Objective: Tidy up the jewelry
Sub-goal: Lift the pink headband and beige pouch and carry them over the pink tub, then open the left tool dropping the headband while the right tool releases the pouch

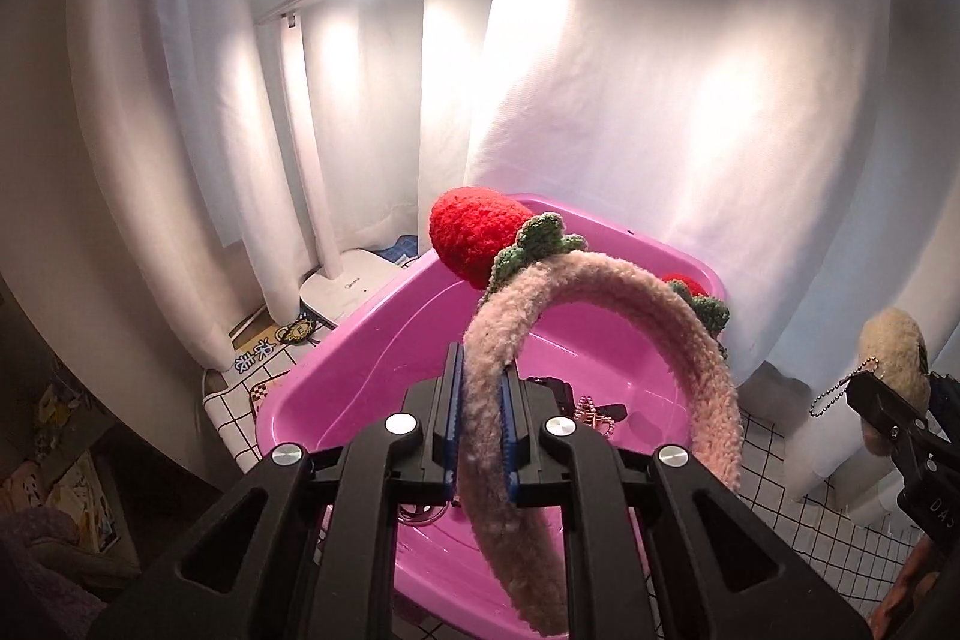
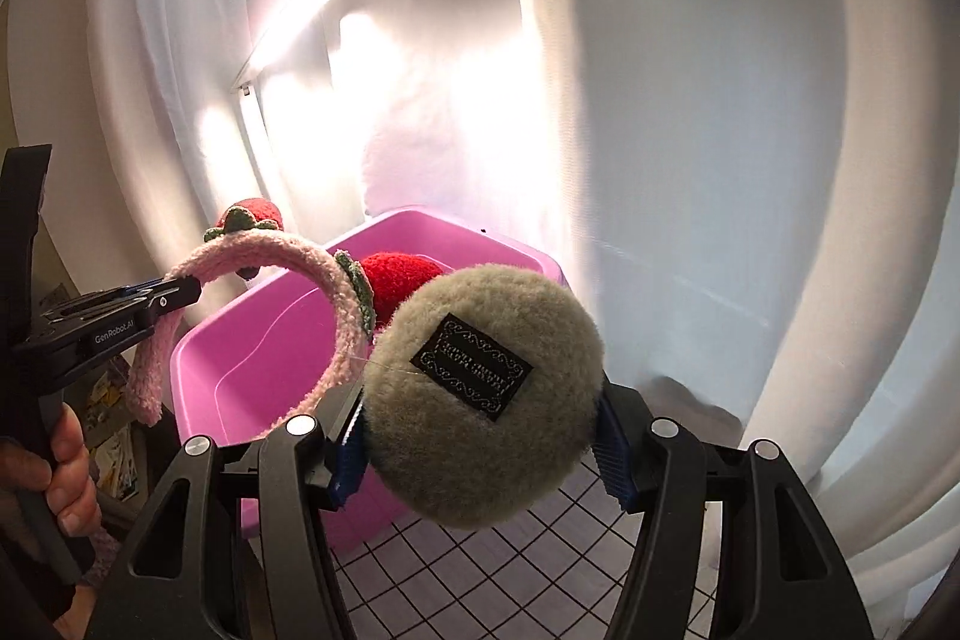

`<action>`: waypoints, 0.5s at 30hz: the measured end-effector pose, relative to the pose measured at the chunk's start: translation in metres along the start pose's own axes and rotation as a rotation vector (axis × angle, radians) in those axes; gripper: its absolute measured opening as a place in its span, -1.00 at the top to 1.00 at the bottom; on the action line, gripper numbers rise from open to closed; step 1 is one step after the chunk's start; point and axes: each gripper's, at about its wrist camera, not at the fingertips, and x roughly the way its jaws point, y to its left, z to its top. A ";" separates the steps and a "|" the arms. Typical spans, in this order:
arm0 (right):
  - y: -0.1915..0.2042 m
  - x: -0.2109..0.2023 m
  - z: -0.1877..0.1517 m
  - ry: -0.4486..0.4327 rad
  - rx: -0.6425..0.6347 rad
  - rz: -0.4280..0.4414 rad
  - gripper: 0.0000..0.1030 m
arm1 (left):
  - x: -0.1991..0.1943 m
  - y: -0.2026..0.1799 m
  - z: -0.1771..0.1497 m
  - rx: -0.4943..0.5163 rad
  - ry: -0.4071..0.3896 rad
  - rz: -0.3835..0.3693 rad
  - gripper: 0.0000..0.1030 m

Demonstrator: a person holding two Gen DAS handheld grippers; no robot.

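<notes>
Strawberry headband (image 1: 606,316) sits clenched in the left tongs (image 1: 482,421) above the pink bin (image 1: 372,340); right tongs (image 2: 480,445) grasp a round plush keychain (image 2: 480,394).

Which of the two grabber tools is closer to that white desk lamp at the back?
Left. The left gripper, clamping the pink headband, sits over the pink tub on the side where the desk lamp stands. The right gripper, holding the beige plush puff, is farther right.
</notes>
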 end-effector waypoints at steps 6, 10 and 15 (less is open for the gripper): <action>0.031 0.053 0.026 0.054 -0.004 0.006 -0.14 | 0.046 0.031 0.007 0.028 0.075 -0.044 0.78; 0.035 0.084 0.032 0.111 0.011 0.009 -0.14 | 0.066 0.038 0.001 0.052 0.126 -0.054 0.78; 0.042 0.126 0.034 0.206 -0.022 0.020 -0.14 | 0.082 0.037 -0.011 0.106 0.160 -0.022 0.77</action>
